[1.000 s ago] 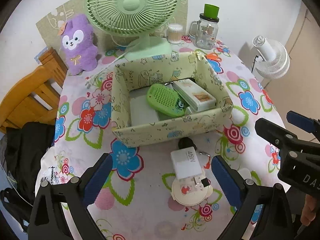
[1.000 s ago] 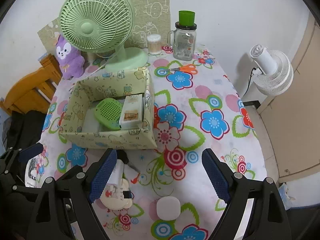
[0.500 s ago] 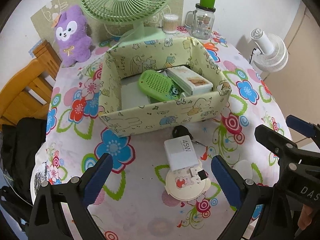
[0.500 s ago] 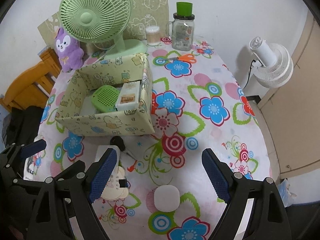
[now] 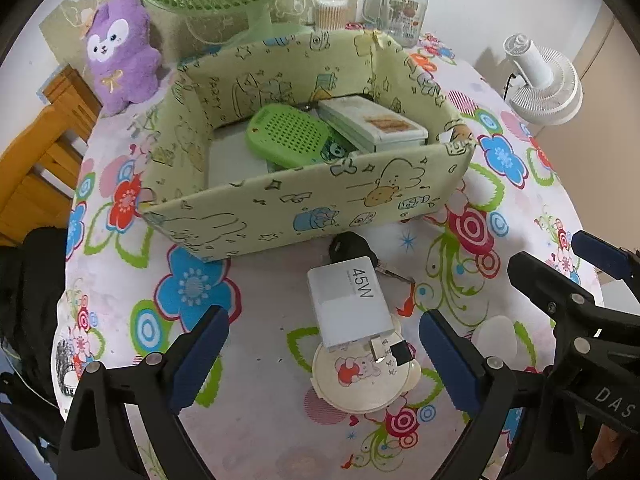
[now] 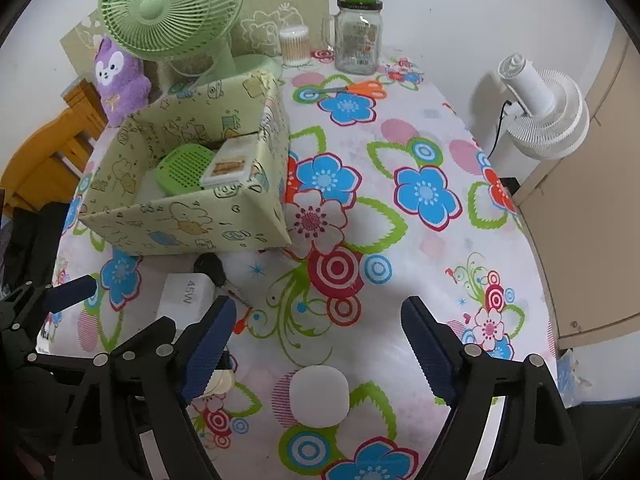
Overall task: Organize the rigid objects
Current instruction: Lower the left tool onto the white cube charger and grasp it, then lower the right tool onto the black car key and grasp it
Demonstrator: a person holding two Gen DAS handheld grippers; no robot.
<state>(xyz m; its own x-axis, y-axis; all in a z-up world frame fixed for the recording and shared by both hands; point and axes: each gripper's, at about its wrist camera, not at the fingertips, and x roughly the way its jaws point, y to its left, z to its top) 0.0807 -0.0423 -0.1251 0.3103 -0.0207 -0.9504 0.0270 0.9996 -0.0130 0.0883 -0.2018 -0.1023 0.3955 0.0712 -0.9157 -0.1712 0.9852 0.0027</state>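
Note:
A pale green cartoon-print box [image 5: 304,208] [image 6: 184,224] stands on the flowered table and holds a green perforated case [image 5: 290,136] and a white flat box [image 5: 372,124]. In front of it lie a white 45W charger [image 5: 348,300] [image 6: 182,296] resting partly on a round white compact [image 5: 364,376], and a black key fob [image 5: 350,246] [image 6: 209,267]. My left gripper [image 5: 324,354] is open and empty, low over the charger. My right gripper [image 6: 316,344] is open and empty, just above a white rounded-square case [image 6: 319,395].
A green desk fan [image 6: 172,8], a purple plush [image 6: 120,84], a cotton-swab jar [image 6: 295,45], a glass jar with green lid [image 6: 359,36] and orange scissors [image 6: 356,89] stand at the back. A white fan [image 6: 548,116] is off the table's right edge. A wooden chair [image 5: 36,164] is left.
Both grippers have moved forward and down toward the table. The charger, compact and white case now lie closer between the fingers. Nothing has been taken hold of.

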